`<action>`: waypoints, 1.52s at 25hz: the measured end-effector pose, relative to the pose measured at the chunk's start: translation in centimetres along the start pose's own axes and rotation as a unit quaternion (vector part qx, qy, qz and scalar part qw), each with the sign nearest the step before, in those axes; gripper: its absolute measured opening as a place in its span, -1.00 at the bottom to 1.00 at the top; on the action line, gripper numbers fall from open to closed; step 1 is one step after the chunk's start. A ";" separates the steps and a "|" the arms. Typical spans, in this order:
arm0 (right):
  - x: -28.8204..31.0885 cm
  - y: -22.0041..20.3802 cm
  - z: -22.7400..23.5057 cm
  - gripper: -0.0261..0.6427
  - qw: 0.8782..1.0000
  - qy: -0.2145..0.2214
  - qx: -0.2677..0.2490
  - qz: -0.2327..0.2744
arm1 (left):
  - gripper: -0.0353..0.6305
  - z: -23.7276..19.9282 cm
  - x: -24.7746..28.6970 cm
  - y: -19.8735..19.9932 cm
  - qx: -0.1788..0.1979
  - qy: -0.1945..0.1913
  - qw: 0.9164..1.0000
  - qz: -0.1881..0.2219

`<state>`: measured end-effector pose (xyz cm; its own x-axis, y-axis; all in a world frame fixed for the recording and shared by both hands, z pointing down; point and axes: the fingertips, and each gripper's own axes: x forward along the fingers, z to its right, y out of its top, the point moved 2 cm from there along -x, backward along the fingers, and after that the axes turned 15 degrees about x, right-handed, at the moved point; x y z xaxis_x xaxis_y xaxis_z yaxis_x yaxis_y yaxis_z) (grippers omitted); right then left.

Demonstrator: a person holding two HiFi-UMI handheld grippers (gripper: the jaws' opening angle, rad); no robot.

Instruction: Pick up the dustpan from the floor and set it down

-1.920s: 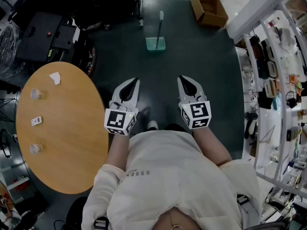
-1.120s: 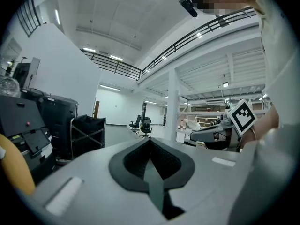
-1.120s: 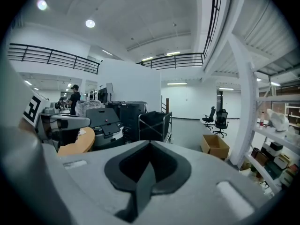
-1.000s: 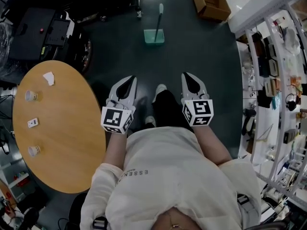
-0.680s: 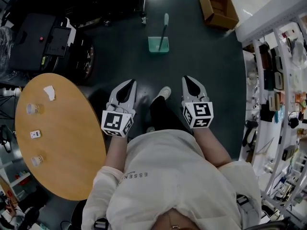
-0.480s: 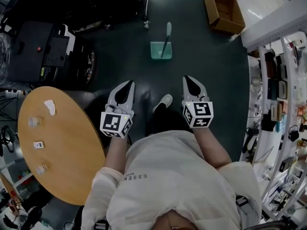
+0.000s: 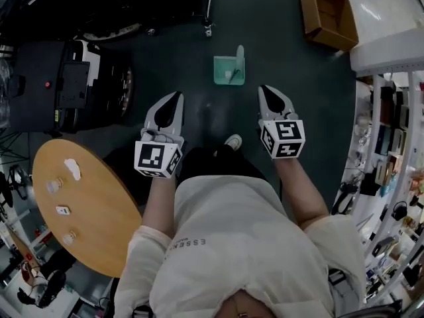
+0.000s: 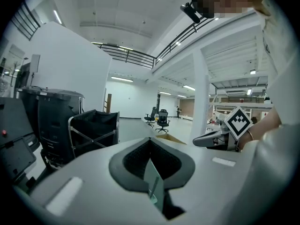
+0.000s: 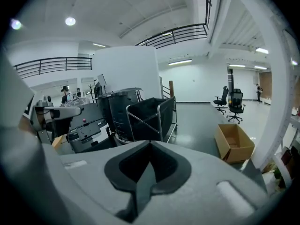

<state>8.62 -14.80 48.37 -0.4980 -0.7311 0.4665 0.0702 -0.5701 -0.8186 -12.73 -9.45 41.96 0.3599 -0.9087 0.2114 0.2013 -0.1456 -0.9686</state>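
A teal dustpan (image 7: 227, 70) with a pale upright handle (image 7: 238, 55) stands on the dark floor just ahead of me. My left gripper (image 7: 175, 96) hangs in the air short of it and to its left, jaws together, nothing held. My right gripper (image 7: 267, 89) is level with it on the other side, to the dustpan's right, also shut and empty. In the left gripper view a teal sliver of the dustpan (image 8: 153, 184) shows through the slit under the closed tips (image 8: 150, 139). The right gripper view shows closed tips (image 9: 150, 143) and no dustpan.
A round wooden table (image 7: 86, 211) with small items lies at the lower left. A black machine (image 7: 59, 85) and a black folding cart (image 9: 150, 116) stand to the left and ahead. An open cardboard box (image 7: 328, 12) sits at the far right, with shelving (image 7: 391, 144) along the right.
The person has walked forward: the dustpan has come nearer to both grippers and the table has dropped back to the lower left. Both grippers stayed shut and empty.
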 end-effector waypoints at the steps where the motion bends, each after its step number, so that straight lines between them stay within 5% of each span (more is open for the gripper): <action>1: 1.1 0.4 0.2 -0.94 1.000 0.002 -0.002 0.001 | -0.84 -0.4 1.1 -0.1 -0.002 -0.005 1.000 -0.003; 12: 12.4 0.0 3.8 -0.94 0.995 -0.024 0.047 -0.086 | -0.84 -3.5 15.2 -4.1 -0.030 -0.092 0.995 -0.034; 17: 17.6 -2.2 6.8 -0.14 0.986 -0.066 0.070 -0.134 | -0.84 -5.1 21.3 -6.0 -0.036 -0.105 0.993 -0.044; 24: 24.9 -8.3 9.6 -0.04 0.967 -0.108 0.058 -0.222 | -0.84 -8.7 25.7 -10.1 -0.072 -0.063 0.994 -0.056; 33: 29.4 -12.4 9.5 -0.09 0.952 -0.131 0.063 -0.269 | -0.84 -8.8 24.8 -15.5 -0.088 -0.072 0.989 -0.098; 36: 29.6 -13.0 10.2 -0.64 0.948 -0.142 0.073 -0.275 | -0.84 -8.7 24.7 -16.0 -0.093 -0.082 0.987 -0.106; 38: 29.3 -12.8 10.6 -0.71 0.945 -0.151 0.083 -0.277 | -0.84 -9.0 24.5 -15.6 -0.099 -0.080 0.987 -0.102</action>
<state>2.28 -32.84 76.05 -0.2306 -0.3632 0.9027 0.0176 -0.9291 -0.3694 -15.23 -32.99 61.10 0.4727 -0.7812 0.4078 0.1090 -0.4073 -0.9068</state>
